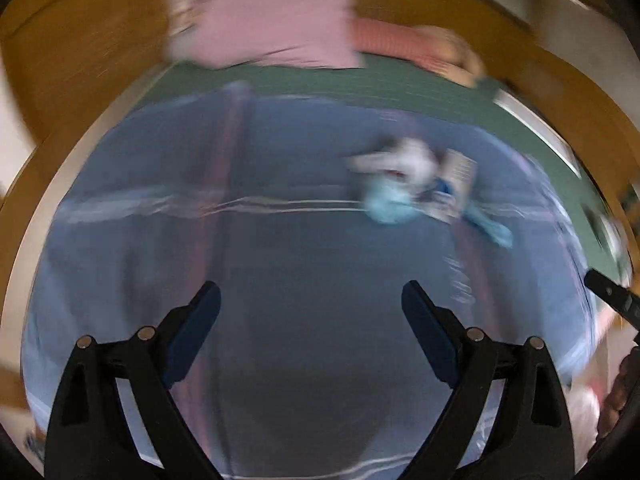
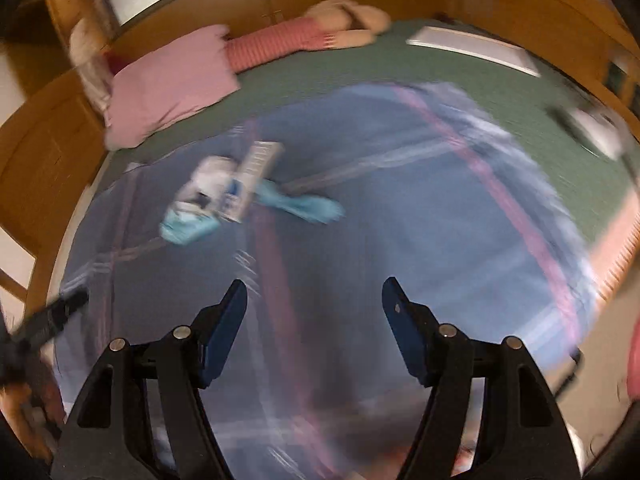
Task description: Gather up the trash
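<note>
Trash pile [image 2: 224, 196] sits on the blue plaid blanket [image 2: 400, 208], left of centre and toward the far half of the bed: white crumpled stuff, a flat printed box or packet [image 2: 252, 176], a light blue wrapper [image 2: 186, 228] and another blue scrap [image 2: 308, 206] trailing right. Pieces overlap; too blurred to say what each is.

Left gripper [image 1: 312, 320] and right gripper [image 2: 314, 316] both hang over the near part of the blanket, jaws spread wide, nothing between them. Pile is well ahead of both.

Farther out: pink pillow [image 2: 168, 88] at the far left, a striped plush toy [image 2: 304, 36] along the headboard, green sheet [image 2: 400, 60], a white flat thing [image 2: 472, 50] far right.

Risks, my read:
- Both views heavily smeared, so the grippers look to be moving fast; a fast approach could overshoot or scatter the light scraps.
- Blanket is soft and loose, so closing low may pinch fabric along with the trash.
- Overlapped pieces: one grab likely leaves some behind.
</note>
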A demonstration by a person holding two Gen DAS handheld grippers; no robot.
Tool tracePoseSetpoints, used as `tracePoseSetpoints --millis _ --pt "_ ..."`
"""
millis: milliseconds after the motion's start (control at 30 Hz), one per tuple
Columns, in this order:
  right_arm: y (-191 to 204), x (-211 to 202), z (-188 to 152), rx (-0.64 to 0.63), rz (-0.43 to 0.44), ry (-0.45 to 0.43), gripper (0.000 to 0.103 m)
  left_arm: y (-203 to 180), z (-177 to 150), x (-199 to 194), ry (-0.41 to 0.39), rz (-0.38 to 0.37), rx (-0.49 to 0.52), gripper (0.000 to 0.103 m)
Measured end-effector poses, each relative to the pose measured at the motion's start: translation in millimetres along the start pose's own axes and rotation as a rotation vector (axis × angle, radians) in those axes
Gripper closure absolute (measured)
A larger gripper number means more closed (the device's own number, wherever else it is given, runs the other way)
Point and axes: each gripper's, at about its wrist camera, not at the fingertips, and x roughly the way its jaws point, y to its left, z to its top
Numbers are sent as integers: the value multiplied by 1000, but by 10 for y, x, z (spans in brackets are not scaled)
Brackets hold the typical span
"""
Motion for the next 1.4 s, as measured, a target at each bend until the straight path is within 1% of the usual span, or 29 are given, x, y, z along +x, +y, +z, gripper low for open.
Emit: tracePoseSetpoints --millis 33,67,100,167,200,267,333,400,433,467,500,533,667,700,733,833,900,933,967,1000,1033,1067,1100,1133,1167,1200,1300,1367,1400 --pt "215 249 140 -8 30 27 34 83 17 1 6 -8 -41 12" --pt "351 395 217 -17 36 37 34 183 17 1 13 -22 -91 12" --pt "507 605 329 -30 14 40 34 349 15 10 21 -38 -171 12" --pt "684 960 503 -38 -68 37 34 509 32 42 38 -30 -240 12" --pt "775 1184 590 -50 -112 51 34 551 26 56 46 -23 -257 12" --pt "857 1531 696 -51 -166 88 34 633 -20 28 57 -32 -277 12" --pt "873 1853 752 -34 -193 145 34 752 6 49 66 -44 -296 12" --pt "890 2036 755 -53 -251 164 34 772 -6 46 65 -36 -293 12" --pt "919 2076 750 -77 -278 149 35 758 6 66 68 -27 -291 12" --pt "961 2072 738 -105 -276 129 51 781 -7 79 70 -21 -292 12" --pt "980 2075 715 -114 -254 136 54 786 -7 93 77 -21 -295 12" --pt "976 2069 672 -108 -213 153 56 779 -7 112 86 -26 -299 12" --pt "931 1834 427 -99 -92 186 57 741 -35 52 84 -40 -291 12" --pt "934 1729 322 -116 -53 200 57 748 -39 30 76 -36 -293 12" --pt "958 1648 242 -136 -32 209 57 764 -43 23 73 -34 -298 12" --pt "1083 1331 -183 -246 76 281 57 854 -68 -10 63 -29 -333 12" --pt "1224 1204 -404 -321 145 327 57 906 -79 -23 57 -29 -356 12" --pt "1324 1087 -561 -390 192 350 56 927 -80 -22 55 -29 -363 12" --pt "1398 1035 -642 -443 228 373 56 948 -87 -33 52 -29 -372 12" --pt "1499 971 -741 -507 284 412 56 982 -98 -46 48 -28 -387 12" --pt "1556 930 -779 -536 324 428 55 1007 -102 -49 46 -27 -398 12" --pt "1621 866 -781 -563 352 420 46 1029 -109 -57 45 -26 -408 12" --pt "1662 806 -717 -572 337 377 39 1071 -122 -63 45 -25 -426 12" --pt "1673 757 -598 -555 316 314 27 1096 -132 -65 47 -24 -437 12" --pt "1667 746 -474 -528 303 267 24 1118 -140 -66 48 -24 -447 12" --pt "1647 744 -316 -481 272 213 23 1162 -151 -71 49 -26 -467 12" --pt "1616 905 44 -370 160 137 23 1210 -164 -86 45 -26 -495 12" --pt "1685 1110 225 -340 92 106 23 1202 -173 -72 51 -30 -494 12" --pt "1742 1231 284 -354 43 88 23 1185 -178 -46 64 -34 -489 12"
